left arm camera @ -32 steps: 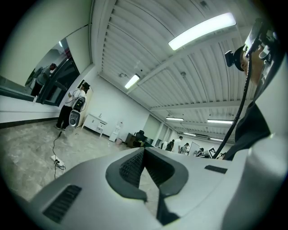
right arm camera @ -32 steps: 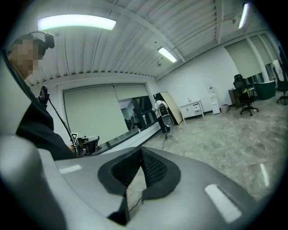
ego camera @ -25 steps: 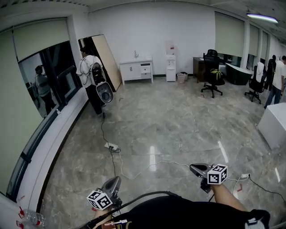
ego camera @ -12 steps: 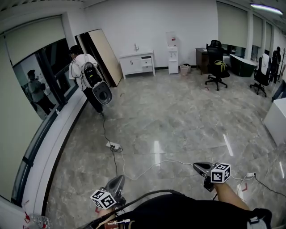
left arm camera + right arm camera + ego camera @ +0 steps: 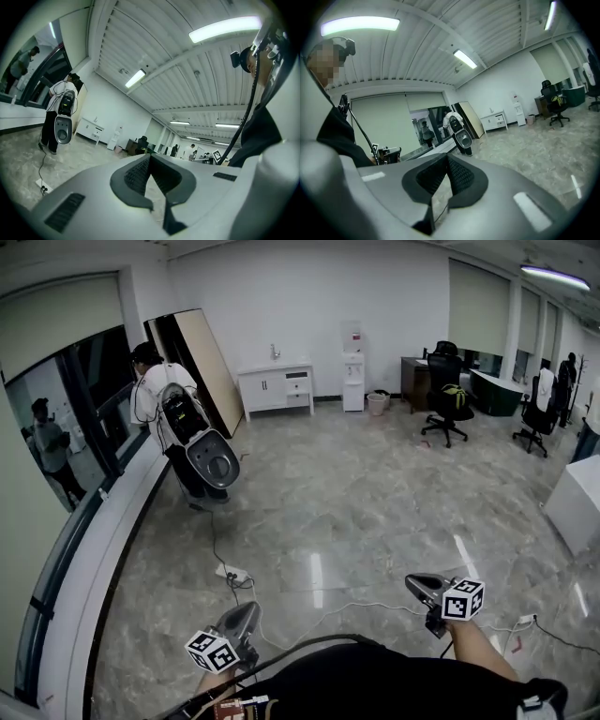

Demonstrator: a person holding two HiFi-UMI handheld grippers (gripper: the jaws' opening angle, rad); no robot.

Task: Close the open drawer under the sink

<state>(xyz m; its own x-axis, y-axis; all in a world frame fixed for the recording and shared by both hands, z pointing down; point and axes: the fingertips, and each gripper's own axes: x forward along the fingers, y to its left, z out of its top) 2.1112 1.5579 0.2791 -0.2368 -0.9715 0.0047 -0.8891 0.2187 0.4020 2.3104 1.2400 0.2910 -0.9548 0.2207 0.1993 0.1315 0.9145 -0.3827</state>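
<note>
At the bottom of the head view, the left gripper [image 5: 242, 615] and the right gripper [image 5: 414, 583] are held out low in front of the person's dark shirt [image 5: 375, 682], well apart from each other and both pointing across the room. Each gripper's own view shows its jaws brought together at the tips with nothing between them; only the floor and the far room lie beyond. Just ahead, a power strip [image 5: 232, 573] lies on the grey marble floor [image 5: 356, 493], and a dark cable [image 5: 214, 538] runs from it toward the left. The corner of a white table [image 5: 574, 507] shows at the right edge. Further on, beside the long window [image 5: 66, 427], a person [image 5: 155, 390] stands facing away with gear on the back and a round grey device [image 5: 214, 457] hanging low behind. A tall board [image 5: 208, 357] leans against the wall past that person. At the far wall stands the white cabinet [image 5: 272, 390] with a tap [image 5: 274, 351] on top. The drawer [image 5: 298, 386] is in its right-hand part, far from both grippers, and too small here to tell how far it stands out. To the right of the cabinet are a water dispenser [image 5: 353, 371], a small bin [image 5: 378, 402] and a black office chair [image 5: 443, 399] by a dark desk [image 5: 492, 395].
</note>
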